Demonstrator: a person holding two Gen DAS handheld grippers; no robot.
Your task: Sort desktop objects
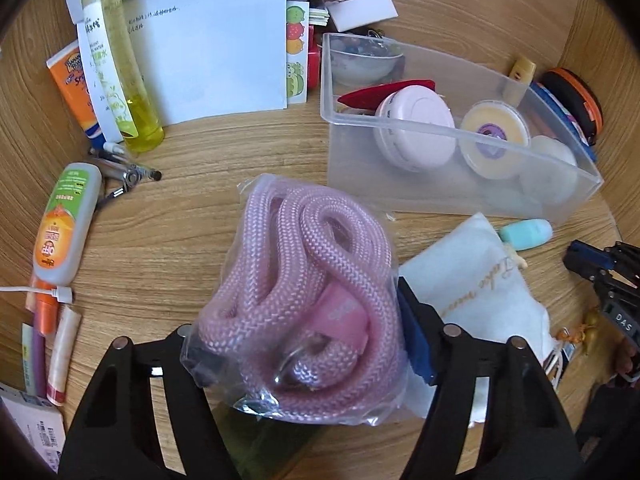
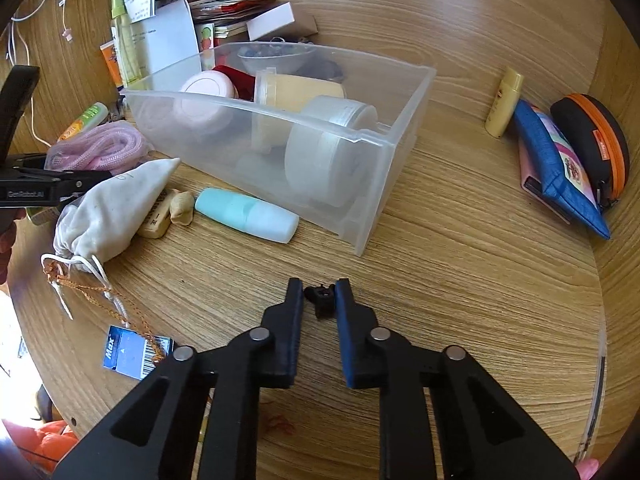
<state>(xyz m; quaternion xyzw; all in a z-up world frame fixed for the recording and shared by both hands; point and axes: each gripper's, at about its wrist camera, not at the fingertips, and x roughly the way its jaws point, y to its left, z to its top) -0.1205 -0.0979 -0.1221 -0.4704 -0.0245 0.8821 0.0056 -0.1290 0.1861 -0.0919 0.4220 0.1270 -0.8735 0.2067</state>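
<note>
Beside the clear bin (image 2: pixel 384 92), jars already inside; left tongs (image 1: pixel 304 344) clamp the bagged pink rope (image 1: pixel 304 280), right tongs (image 2: pixel 318 300) pinch a small black clip (image 2: pixel 320 298); much tabletop (image 2: pixel 460 240) clutter remains.

– What are the two tools made of?

– Black plastic, both of them. The right gripper (image 2: pixel 319 282), on the near side of the clear bin (image 2: pixel 400 92), has long open-framed arms with triangular cut-outs and round silver rivets (image 2: pixel 379 334) at the joints.

– Are the fingers (image 2: pixel 352 340) all black?

– No. One finger is dark blue, the other black with fine ribbing.

– And the left gripper (image 1: pixel 296 308)?

– The same build near the bin's long wall: silver rivets and a blue pad (image 1: pixel 416 340). Seen from the right wrist, its side carries a label with pale lettering (image 2: pixel 26 194).

– Any other marking?

– White letters "DAS" (image 1: pixel 624 322) on the right gripper's body.
</note>
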